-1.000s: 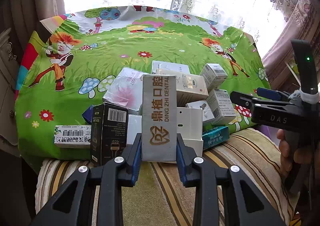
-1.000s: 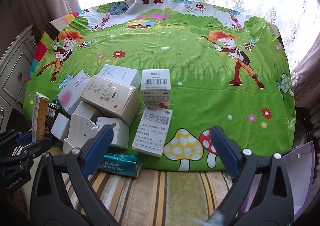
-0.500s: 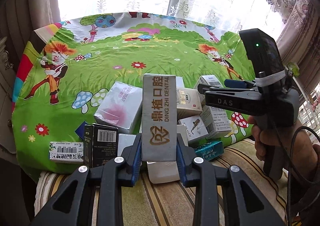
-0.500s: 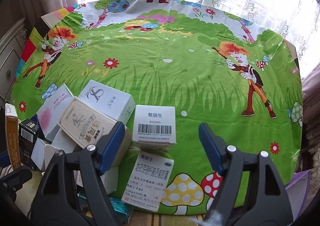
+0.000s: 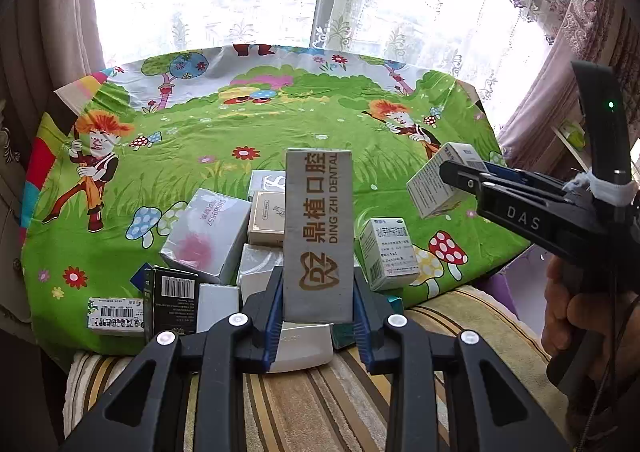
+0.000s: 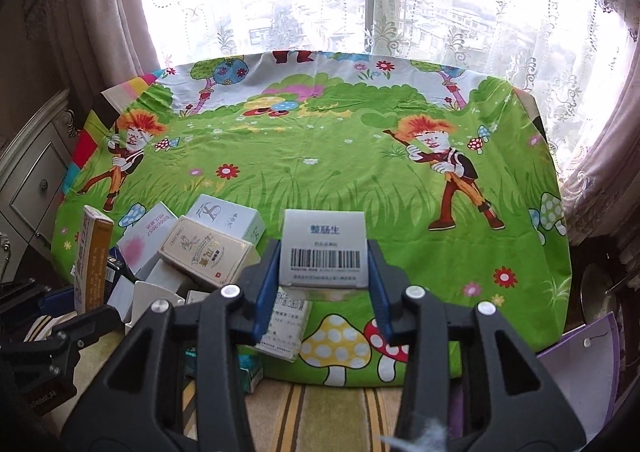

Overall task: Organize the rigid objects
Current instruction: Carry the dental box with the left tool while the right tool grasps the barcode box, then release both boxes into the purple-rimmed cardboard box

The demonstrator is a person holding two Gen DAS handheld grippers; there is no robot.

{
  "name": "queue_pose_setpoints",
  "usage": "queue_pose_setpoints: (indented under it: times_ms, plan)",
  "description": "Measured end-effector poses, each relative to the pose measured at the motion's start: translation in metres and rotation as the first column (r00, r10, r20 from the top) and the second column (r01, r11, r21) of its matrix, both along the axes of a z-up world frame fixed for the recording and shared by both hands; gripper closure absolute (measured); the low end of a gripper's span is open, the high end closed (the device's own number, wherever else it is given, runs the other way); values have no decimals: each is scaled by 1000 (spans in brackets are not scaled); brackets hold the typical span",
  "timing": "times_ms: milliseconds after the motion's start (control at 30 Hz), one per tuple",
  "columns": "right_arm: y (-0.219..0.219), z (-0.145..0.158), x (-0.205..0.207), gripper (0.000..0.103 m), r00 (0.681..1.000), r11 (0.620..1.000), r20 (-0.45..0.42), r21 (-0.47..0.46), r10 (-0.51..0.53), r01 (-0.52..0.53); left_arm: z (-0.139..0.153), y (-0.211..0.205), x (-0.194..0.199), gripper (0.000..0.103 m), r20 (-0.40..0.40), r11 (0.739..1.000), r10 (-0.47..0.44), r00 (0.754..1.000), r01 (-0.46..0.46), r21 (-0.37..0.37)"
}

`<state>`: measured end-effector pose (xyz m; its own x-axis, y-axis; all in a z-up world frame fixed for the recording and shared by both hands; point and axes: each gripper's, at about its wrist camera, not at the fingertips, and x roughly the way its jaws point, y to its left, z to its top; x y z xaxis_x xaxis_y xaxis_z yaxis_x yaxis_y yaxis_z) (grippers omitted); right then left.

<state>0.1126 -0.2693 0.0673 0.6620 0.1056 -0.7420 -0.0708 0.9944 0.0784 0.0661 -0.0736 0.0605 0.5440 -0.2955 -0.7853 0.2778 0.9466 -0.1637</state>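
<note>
Left wrist view: left gripper (image 5: 318,316) clamps upright grey dental box (image 5: 319,236); right gripper (image 6: 322,288) grips white barcoded box (image 6: 323,250) above green cartoon cloth (image 6: 340,156)

"DING ZHI DENTAL" on grey box (image 5: 319,236)

Left tool (image 5: 318,304) clamping tall grey box (image 5: 319,236) upright; right tool (image 6: 322,284) gripping white barcoded box (image 6: 324,250), lifted, further right.

Bright daylight pours through the lace curtain (image 6: 360,0) ahead of me, pink drapes (image 6: 80,24) hang either side, a grey drawer cabinet (image 6: 32,180) stands at my left, striped upholstery (image 5: 320,404) lies below me.
</note>
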Motion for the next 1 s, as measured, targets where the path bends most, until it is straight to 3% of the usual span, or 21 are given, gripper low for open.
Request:
queue_pose_setpoints:
  times_ms: [200, 367, 600, 833, 867, 900, 967, 1000]
  plan:
    - [-47, 9, -56, 58, 995, 996, -22, -4, -93, 93, 7, -55, -20, 71, -16, 986, -148, 989, 146, -78]
    - [-94, 5, -108, 58, 977, 978, -36, -38, -209, 207, 8, -111, -41, 71, -29, 952, -291, 956, 287, -103]
    - [-161, -10, -166, 58, 921, 922, -64, -70, -384, 380, 7, -178, -63, 71, -47, 900, -431, 901, 426, -93]
    - [-202, -28, -194, 57, 862, 868, -108, -61, -496, 492, 1, -231, -82, 70, -56, 843, -539, 841, 537, -37]
    - [-206, -28, -197, 56, 858, 865, -107, -53, -502, 499, 0, -237, -84, 67, -58, 836, -549, 834, 548, -26]
    - [-208, -28, -198, 53, 856, 862, -105, -44, -507, 505, 0, -241, -86, 57, -62, 830, -558, 828, 558, -18]
    - [-209, -27, -200, 32, 851, 856, -88, -40, -517, 515, -1, -246, -88, 41, -57, 829, -558, 828, 559, 1]
    - [-208, -26, -200, 28, 852, 855, -72, -45, -519, 517, 0, -245, -89, 38, -44, 833, -553, 832, 554, 3]
